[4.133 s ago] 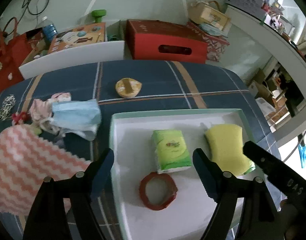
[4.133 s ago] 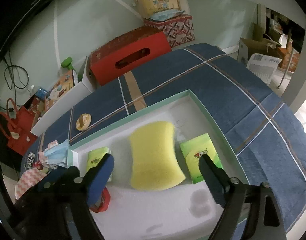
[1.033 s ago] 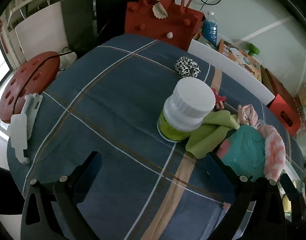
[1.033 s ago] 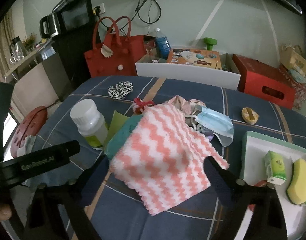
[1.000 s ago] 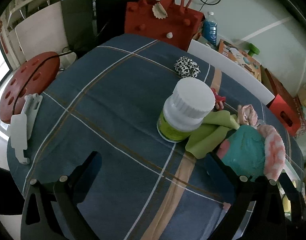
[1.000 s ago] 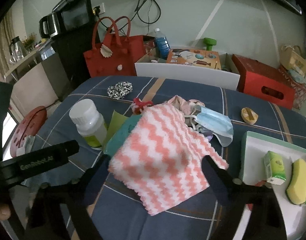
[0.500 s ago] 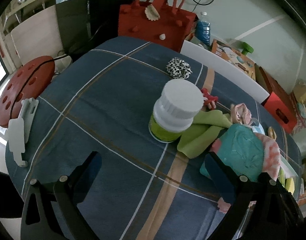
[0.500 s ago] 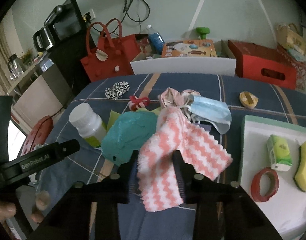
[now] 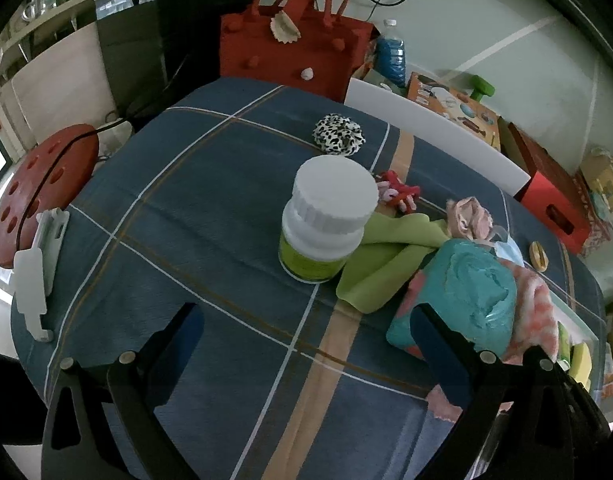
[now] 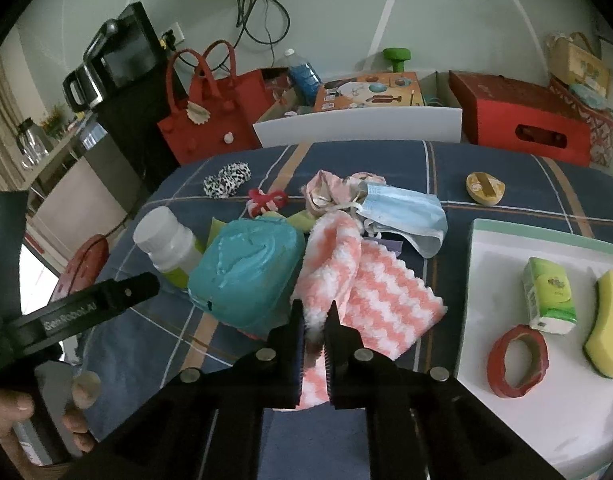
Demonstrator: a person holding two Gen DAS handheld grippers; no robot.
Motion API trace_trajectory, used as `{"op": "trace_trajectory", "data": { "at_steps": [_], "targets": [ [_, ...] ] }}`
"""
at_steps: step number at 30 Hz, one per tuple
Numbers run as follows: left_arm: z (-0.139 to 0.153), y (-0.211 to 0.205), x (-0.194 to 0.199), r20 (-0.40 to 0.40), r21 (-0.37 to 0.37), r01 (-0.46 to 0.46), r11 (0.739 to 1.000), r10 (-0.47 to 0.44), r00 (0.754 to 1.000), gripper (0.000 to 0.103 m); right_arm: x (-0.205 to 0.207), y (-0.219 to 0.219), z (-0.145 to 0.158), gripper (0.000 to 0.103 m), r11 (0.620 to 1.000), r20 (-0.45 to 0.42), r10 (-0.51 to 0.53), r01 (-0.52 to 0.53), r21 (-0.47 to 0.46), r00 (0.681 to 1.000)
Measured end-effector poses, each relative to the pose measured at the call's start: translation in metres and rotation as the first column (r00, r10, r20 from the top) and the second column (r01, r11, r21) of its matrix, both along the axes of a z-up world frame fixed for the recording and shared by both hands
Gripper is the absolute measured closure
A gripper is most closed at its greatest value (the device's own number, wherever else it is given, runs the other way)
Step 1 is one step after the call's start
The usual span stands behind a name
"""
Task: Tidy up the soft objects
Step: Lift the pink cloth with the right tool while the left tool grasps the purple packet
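My right gripper (image 10: 315, 318) is shut on the pink and white zigzag cloth (image 10: 370, 284), pinching a bunched fold of it. The cloth drapes beside a teal wipes pack (image 10: 246, 268), which also shows in the left wrist view (image 9: 466, 292). A blue face mask (image 10: 406, 210), a pink fabric bundle (image 10: 330, 188) and a green cloth (image 9: 386, 252) lie in the pile. My left gripper (image 9: 302, 344) is open and empty, low over the blue plaid tablecloth, short of a white-capped bottle (image 9: 326, 220).
A white tray (image 10: 482, 248) at the right holds a green tissue pack (image 10: 548, 296), a yellow sponge (image 10: 606, 332) and a red tape ring (image 10: 516, 360). A leopard scrunchie (image 9: 338, 136) and a red hair clip (image 9: 398, 196) lie beyond the bottle. A red bag (image 9: 294, 52) stands behind the table.
My right gripper has closed on the pink zigzag cloth and bunched it up, uncovering the teal pack. The left gripper has drifted slightly and stays open.
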State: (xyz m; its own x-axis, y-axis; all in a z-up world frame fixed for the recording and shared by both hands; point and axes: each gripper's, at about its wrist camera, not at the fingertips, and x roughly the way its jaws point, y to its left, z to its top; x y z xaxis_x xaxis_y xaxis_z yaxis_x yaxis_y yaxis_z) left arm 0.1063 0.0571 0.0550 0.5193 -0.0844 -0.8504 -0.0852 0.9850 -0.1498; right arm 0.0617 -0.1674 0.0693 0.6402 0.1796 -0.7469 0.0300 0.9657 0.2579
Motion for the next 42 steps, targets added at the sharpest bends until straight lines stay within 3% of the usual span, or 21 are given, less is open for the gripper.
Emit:
{"op": "trace_trajectory", "data": {
  "at_steps": [22,34,42],
  "targets": [
    [0.009,-0.020,-0.004,0.020,-0.004,0.055,0.998,-0.055,0.998,0.001,-0.036,-0.047,0.057,0.097,0.993,0.184,-0.100,0.087,0.075,0.978],
    [0.027,-0.036,-0.013,0.075,-0.019,0.104,0.994,-0.102,0.992,0.001,-0.065,-0.079,0.090,0.097,0.983,0.289,-0.174,0.147,0.112,0.942],
    [0.040,-0.058,-0.019,0.105,-0.035,0.167,0.985,-0.163,0.981,0.001,-0.087,-0.111,0.106,0.097,0.965,0.331,-0.263,0.241,0.105,0.906]
  ]
}}
